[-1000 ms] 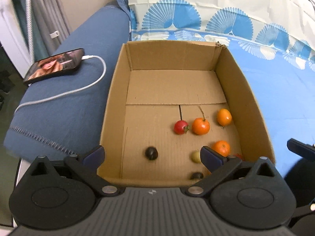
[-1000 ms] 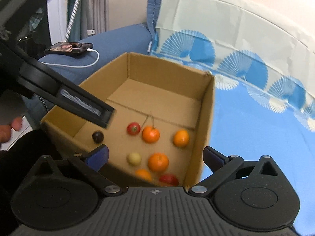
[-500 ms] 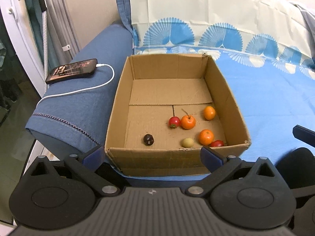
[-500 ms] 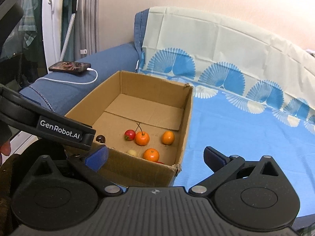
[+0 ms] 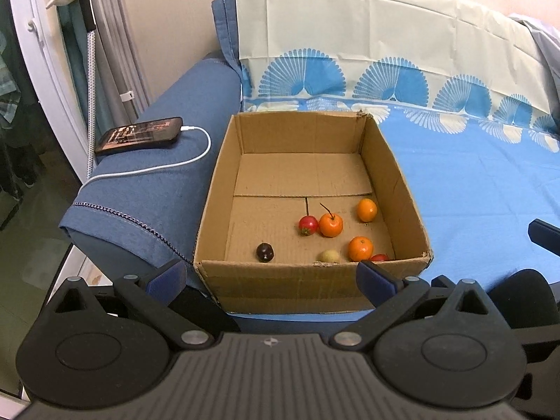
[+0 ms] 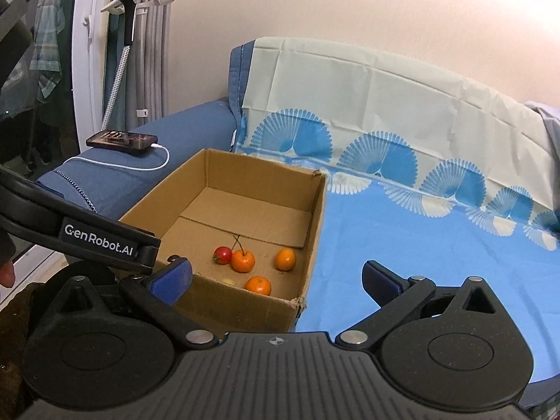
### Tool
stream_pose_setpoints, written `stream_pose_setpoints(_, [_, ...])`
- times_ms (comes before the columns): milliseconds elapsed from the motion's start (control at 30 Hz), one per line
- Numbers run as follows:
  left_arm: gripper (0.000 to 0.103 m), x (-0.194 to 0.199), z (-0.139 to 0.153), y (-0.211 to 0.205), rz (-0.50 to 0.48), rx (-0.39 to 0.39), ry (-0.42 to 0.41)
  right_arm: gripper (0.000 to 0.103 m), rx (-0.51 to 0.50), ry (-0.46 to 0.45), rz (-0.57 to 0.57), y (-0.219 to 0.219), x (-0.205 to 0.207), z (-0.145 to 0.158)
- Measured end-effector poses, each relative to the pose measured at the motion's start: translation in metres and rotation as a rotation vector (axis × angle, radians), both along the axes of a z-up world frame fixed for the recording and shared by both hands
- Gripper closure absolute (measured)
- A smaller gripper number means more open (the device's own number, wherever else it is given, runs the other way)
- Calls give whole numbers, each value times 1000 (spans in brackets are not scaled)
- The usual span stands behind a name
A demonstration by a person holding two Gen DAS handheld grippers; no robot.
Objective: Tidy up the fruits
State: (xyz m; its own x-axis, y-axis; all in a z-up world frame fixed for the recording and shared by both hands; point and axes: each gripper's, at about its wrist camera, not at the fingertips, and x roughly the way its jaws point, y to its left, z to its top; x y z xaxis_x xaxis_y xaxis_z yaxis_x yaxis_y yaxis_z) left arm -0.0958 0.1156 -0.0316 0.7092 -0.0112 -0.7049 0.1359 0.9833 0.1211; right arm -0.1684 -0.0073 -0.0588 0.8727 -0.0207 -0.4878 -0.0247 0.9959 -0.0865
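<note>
An open cardboard box (image 5: 311,280) (image 6: 245,311) rests on a blue sheet. Inside lie several small fruits: a dark plum (image 5: 265,252), a red fruit (image 5: 308,225) (image 6: 222,255), a stemmed orange fruit (image 5: 330,225) (image 6: 242,260), two more oranges (image 5: 366,210) (image 5: 360,248) (image 6: 286,259) (image 6: 259,285), a pale yellow one (image 5: 329,256) and a red one (image 5: 379,257) half hidden by the near wall. My left gripper (image 5: 269,276) hangs open in front of the box, holding nothing. My right gripper (image 6: 276,276) is open too, before the box's near right corner.
A phone (image 5: 140,135) (image 6: 122,141) on a white charging cable (image 5: 175,168) lies on the blue sofa arm (image 5: 140,203) left of the box. The sheet (image 5: 472,182) spreads to the right. A garment steamer (image 6: 127,7) and curtains stand far left.
Both grippers have pulled back and up from over the box, so the whole box and more of the room now show. The fruits have stayed put.
</note>
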Motion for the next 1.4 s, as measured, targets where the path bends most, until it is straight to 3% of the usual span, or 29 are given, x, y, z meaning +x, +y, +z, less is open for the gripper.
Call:
stream_pose_setpoints(367, [0, 2, -3, -2, 6, 32, 1, 1, -28, 35, -34, -2, 6, -5])
stream_pose_setpoints(700, [0, 8, -12, -2, 16, 56, 35, 1, -23, -11, -41, -2, 4, -4])
stream_pose_setpoints(1400, [0, 11, -17, -1, 31, 73, 49, 1, -17, 9, -49, -4, 8, -9])
